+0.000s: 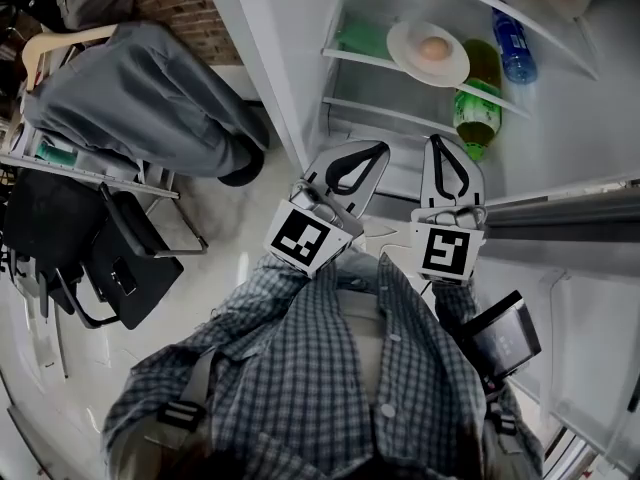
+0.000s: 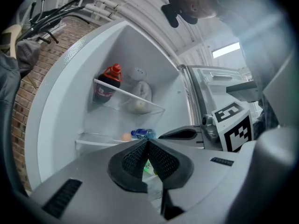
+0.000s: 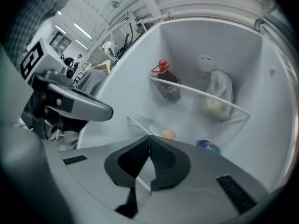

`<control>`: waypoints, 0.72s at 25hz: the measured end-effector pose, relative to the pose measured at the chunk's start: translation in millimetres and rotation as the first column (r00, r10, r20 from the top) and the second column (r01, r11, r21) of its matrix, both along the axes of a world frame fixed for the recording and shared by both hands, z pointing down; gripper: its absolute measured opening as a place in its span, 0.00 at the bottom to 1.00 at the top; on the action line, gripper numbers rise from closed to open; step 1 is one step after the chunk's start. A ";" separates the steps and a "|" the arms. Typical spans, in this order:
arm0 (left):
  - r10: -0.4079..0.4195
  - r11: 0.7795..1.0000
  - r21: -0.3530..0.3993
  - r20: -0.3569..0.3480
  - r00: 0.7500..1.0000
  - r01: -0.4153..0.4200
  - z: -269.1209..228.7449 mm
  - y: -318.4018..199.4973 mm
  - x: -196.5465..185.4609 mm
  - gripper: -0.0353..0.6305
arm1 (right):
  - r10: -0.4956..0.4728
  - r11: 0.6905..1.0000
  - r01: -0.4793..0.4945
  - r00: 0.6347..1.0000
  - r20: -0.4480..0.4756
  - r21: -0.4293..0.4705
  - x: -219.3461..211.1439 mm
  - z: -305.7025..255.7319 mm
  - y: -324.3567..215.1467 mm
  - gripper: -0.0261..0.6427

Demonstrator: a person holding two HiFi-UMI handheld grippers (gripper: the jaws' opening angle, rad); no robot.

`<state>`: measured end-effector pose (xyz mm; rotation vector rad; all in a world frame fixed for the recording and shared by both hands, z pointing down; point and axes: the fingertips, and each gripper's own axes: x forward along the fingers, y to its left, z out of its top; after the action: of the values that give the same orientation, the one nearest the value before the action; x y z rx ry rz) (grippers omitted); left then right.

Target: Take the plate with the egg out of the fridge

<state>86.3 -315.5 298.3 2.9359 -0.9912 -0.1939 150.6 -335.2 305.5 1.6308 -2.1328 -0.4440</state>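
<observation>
Grey cloth (image 1: 150, 98) lies draped over a chair at the far left, well apart from the work. Next comes the left gripper (image 1: 372, 154), its jaws pressed together with nothing between them; the left gripper view shows only the shelves beyond the joined tips. Just beside it is the right gripper (image 1: 437, 146), likewise closed and empty. Both tongs are held side by side in front of the open fridge and aimed at its shelves, which reads as an approach rather than a grasp. I judge that at least one pair must spread before it can take the rim.

The plate (image 1: 428, 53) rests on a glass shelf (image 1: 350, 58), up and slightly right of the tongs, with the egg (image 1: 433, 48) sitting near its middle. It lies close to the shelf's front edge, probably so that it can be reached without disturbing anything behind it. A green bottle (image 1: 478, 108) is just right of the plate, and a blue bottle (image 1: 513, 46) lies farther right. One shelf higher, the right gripper view shows a dark bottle (image 3: 167, 85) with a red cap and a pale bag (image 3: 217, 97) beside it.

Counted: two grippers, one plate, one egg, three bottles, one bag.
</observation>
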 end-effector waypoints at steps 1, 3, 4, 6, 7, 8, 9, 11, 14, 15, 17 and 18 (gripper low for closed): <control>-0.006 1.000 0.000 0.002 1.000 0.006 -0.4 -2.4 0.5 0.06 | -0.004 1.000 0.004 1.000 -0.021 0.004 1.6 -0.6 -5.6 0.05; -0.017 1.000 -0.001 0.005 1.000 0.017 -0.5 -7.2 1.2 0.06 | -0.010 1.000 0.011 0.998 -0.056 0.010 4.3 -2.4 -16.1 0.05; -0.022 1.000 -0.001 0.007 1.000 0.022 -0.5 -9.5 1.6 0.06 | -0.012 1.000 0.013 0.997 -0.073 0.012 5.7 -3.1 -20.9 0.05; -0.034 0.999 0.003 0.013 0.999 0.034 -0.3 -13.9 2.0 0.06 | -0.009 1.000 0.011 0.993 -0.116 0.018 8.9 -3.0 -29.9 0.05; -0.040 0.999 0.007 0.016 0.999 0.040 -0.2 -16.0 1.8 0.06 | -0.007 1.000 0.010 0.989 -0.146 0.022 10.0 -2.7 -34.2 0.05; -0.046 0.999 0.009 0.018 0.999 0.046 0.4 -17.8 1.3 0.06 | -0.008 1.000 0.013 0.983 -0.183 0.025 10.1 -2.6 -38.2 0.05; -0.052 0.999 0.011 0.020 0.998 0.052 1.3 -19.5 0.5 0.06 | -0.010 0.999 0.016 0.974 -0.225 0.028 9.6 -2.2 -41.9 0.05; -0.063 0.998 0.011 0.021 0.998 0.063 2.3 -22.9 -0.9 0.06 | -0.010 0.999 0.020 0.950 -0.312 0.029 8.3 -0.3 -49.1 0.05; -0.076 0.997 0.007 0.013 0.997 0.076 1.8 -28.3 -1.4 0.06 | -0.012 1.000 0.017 0.910 -0.414 0.011 8.2 6.1 -59.9 0.05; -0.080 0.997 0.008 0.011 0.997 0.080 2.7 -30.2 -1.1 0.06 | -0.014 1.000 0.018 0.897 -0.442 0.005 8.7 8.6 -63.5 0.05; -0.087 0.996 0.009 0.013 0.996 0.087 6.5 -34.9 0.0 0.06 | -0.016 1.000 0.020 0.869 -0.495 0.001 10.8 14.3 -71.8 0.05; -0.091 0.996 0.008 0.014 0.996 0.091 8.7 -37.4 0.6 0.06 | -0.016 1.000 0.020 0.855 -0.519 0.001 12.1 16.9 -76.2 0.05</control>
<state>86.9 -352.9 307.1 2.9047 -1.1301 -0.1804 162.7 -411.5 322.3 1.3000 -1.7347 -0.7975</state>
